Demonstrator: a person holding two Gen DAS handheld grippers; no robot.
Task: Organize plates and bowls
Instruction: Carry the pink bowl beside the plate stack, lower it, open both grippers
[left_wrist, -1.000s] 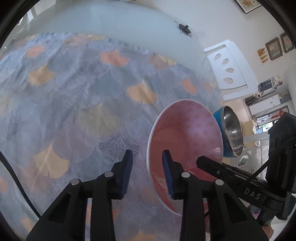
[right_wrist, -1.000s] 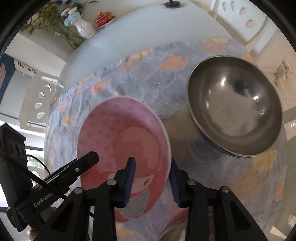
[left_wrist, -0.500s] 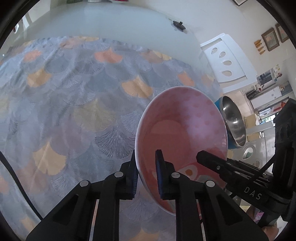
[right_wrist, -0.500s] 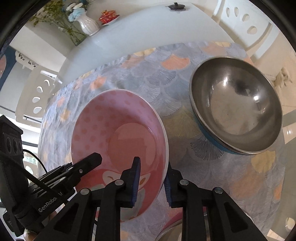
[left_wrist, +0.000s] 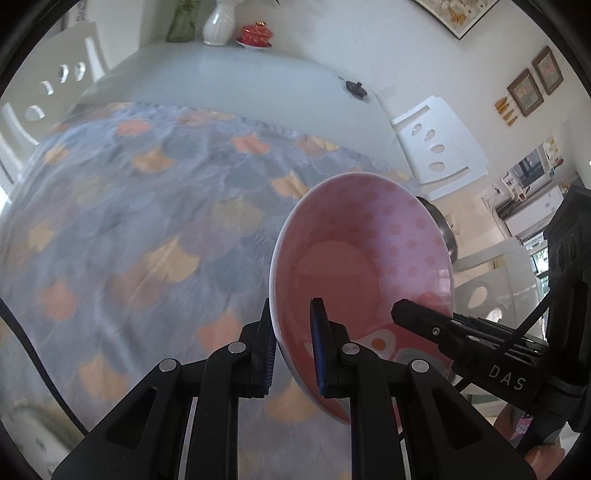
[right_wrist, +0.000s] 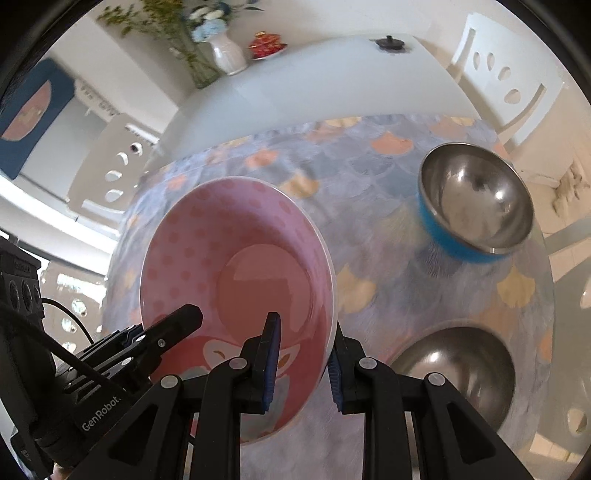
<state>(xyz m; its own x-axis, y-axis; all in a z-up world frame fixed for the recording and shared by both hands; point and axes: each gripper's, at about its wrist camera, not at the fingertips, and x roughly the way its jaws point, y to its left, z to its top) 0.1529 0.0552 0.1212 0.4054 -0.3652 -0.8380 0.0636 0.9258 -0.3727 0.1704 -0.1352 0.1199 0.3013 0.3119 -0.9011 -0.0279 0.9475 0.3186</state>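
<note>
A pink dotted bowl (left_wrist: 369, 258) with a fox picture is held in the air above the patterned tablecloth (left_wrist: 129, 229). My left gripper (left_wrist: 293, 347) is shut on its left rim. My right gripper (right_wrist: 303, 358) is shut on its right rim; the bowl also shows in the right wrist view (right_wrist: 236, 258). The other gripper's finger reaches into each view. A steel bowl with a blue outside (right_wrist: 476, 206) stands on the cloth at the right. A second steel bowl (right_wrist: 454, 376) sits below it, near the front edge.
A white vase with flowers (right_wrist: 225, 55), a small red dish (right_wrist: 267, 44) and a black knob-like object (right_wrist: 389, 43) stand at the far end of the table. White chairs (left_wrist: 439, 144) stand around the table.
Both grippers closed on the pink bowl's rim and lifted it off the cloth. The views rose, and the second steel bowl came into the right wrist view.
</note>
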